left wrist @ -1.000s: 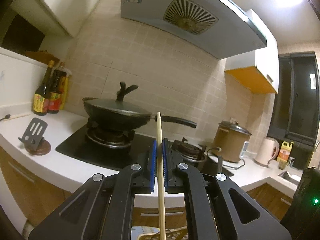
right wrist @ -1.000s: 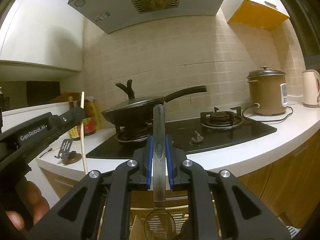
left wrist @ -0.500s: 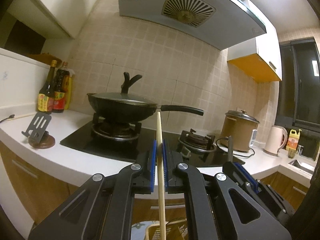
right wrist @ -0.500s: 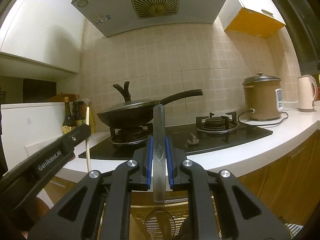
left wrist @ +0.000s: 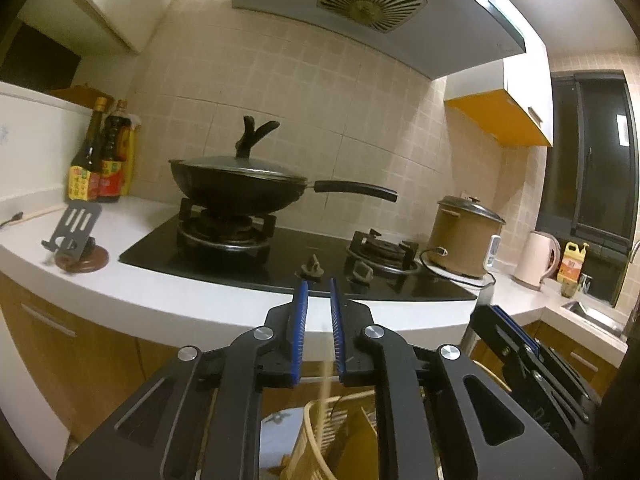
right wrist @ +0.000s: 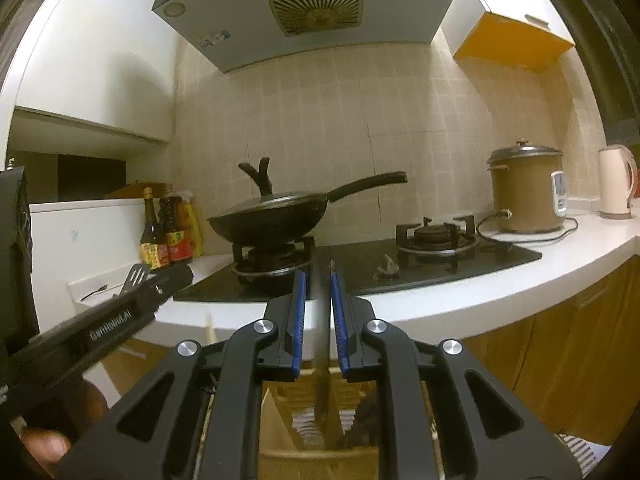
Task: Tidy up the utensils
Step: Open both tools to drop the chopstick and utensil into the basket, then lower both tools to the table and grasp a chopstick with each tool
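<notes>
Readable only on the side of the left gripper (right wrist: 160,300), at the near left of the right wrist view: white letters, blurred, something like "GenRobot.AI". Far left on the counter, colourful labels on the sauce bottles (right wrist: 166,236), too small to read. Up on the range hood (right wrist: 280,16), a sticker with print, also not legible. Nothing more to read.

Beige tile wall (left wrist: 304,92), white countertop (left wrist: 168,288).

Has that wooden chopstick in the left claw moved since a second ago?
Yes. The chopstick has dropped: its tip once reached the wok handle, now it blurs below the counter edge.
</notes>
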Available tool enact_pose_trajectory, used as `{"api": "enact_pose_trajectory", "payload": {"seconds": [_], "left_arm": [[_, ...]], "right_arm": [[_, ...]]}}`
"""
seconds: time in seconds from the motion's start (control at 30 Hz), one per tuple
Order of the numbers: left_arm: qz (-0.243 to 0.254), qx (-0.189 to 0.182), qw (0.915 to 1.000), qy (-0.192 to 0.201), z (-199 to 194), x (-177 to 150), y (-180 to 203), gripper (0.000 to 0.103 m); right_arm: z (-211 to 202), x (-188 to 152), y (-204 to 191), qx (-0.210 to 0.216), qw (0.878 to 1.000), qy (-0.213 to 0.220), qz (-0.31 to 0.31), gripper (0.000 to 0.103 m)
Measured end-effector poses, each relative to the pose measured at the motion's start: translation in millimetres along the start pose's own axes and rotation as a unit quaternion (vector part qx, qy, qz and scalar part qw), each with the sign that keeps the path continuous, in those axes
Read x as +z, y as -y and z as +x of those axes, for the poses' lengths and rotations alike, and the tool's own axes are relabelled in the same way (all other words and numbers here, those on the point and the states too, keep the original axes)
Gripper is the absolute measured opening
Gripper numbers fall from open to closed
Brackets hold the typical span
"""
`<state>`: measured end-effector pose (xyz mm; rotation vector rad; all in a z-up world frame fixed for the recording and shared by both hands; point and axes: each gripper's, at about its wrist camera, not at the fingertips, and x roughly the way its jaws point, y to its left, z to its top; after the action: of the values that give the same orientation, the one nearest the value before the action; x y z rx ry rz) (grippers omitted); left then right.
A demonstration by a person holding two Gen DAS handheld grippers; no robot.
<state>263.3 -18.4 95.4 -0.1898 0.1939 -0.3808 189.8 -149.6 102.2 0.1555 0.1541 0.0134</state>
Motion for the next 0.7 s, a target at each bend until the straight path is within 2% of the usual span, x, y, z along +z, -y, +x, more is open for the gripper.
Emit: {"api": "enact_pose_trajectory", "payload": {"seconds": [0.13, 0.3, 0.43, 0.57, 0.7], "left_arm": [[0.000, 0.000, 1.0000, -0.004, -14.6, 5.5, -0.5, 0.021], [0.001, 0.002, 1.0000, -0.009, -42.5, 14.7, -1.7, 0.021], [0.000, -0.004, 0.9993, -0.038, -70.3, 21.9, -0.7, 0.022], [0.007, -0.009, 0.9971, -0.075, -90.4, 25.6, 4.9, 0.029], [0.021, -0.016, 0.9910, -0.131, -102.1, 23.2, 16.3, 0.030]], "right_arm": [[-10.6, 1.7, 6.1, 0.008, 1.000, -0.029, 0.007, 0.024], [-35.1, 12.0, 13.6, 0.019, 0.998, -0.055, 0.020, 0.024], [-57.7, 21.2, 17.2, 0.029, 0.995, -0.090, 0.032, 0.024], [-76.5, 25.9, 20.2, 0.030, 0.989, -0.135, 0.048, 0.024], [-88.1, 19.1, 24.9, 0.033, 0.976, -0.204, 0.070, 0.024]]}}
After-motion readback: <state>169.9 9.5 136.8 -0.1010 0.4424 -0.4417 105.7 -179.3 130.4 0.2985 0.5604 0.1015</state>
